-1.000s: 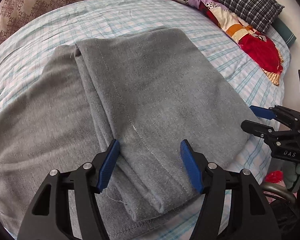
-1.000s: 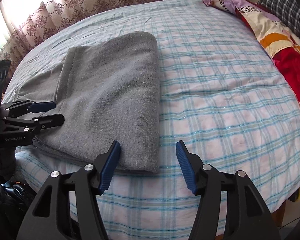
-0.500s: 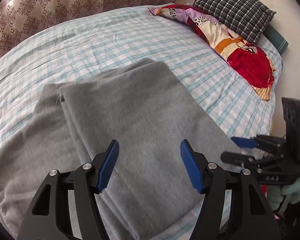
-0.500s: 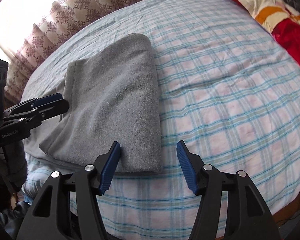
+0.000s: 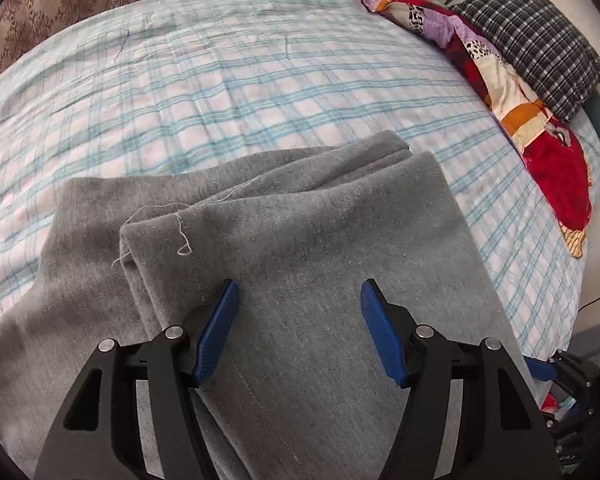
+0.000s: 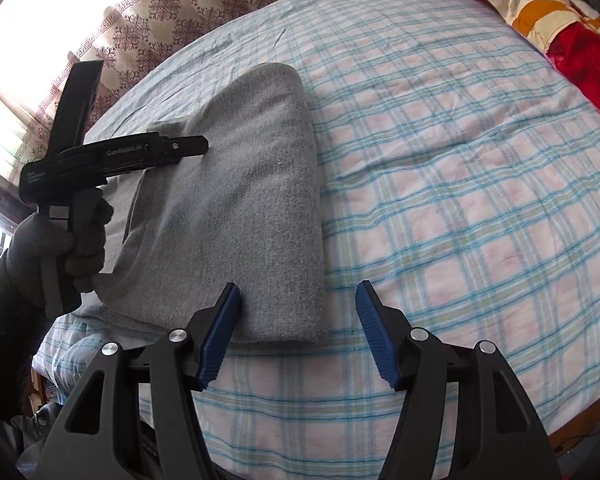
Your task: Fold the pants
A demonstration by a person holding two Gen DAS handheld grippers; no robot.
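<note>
Grey pants lie folded in layers on the checked bed sheet; they also show in the right wrist view. My left gripper is open and empty, hovering over the upper folded layer. It shows from the side in the right wrist view, above the pants' left part, in a gloved hand. My right gripper is open and empty, above the pants' near right corner at the bed's front edge. A loose thread hangs from the fold's far left corner.
A colourful red quilt and a dark checked pillow lie at the far right of the bed. A patterned curtain hangs behind the bed. The sheet stretches right of the pants.
My left gripper has risen and moved forward over the pants, toward the far fold. My right gripper has drawn back slightly and tilted. The pants have not moved.
</note>
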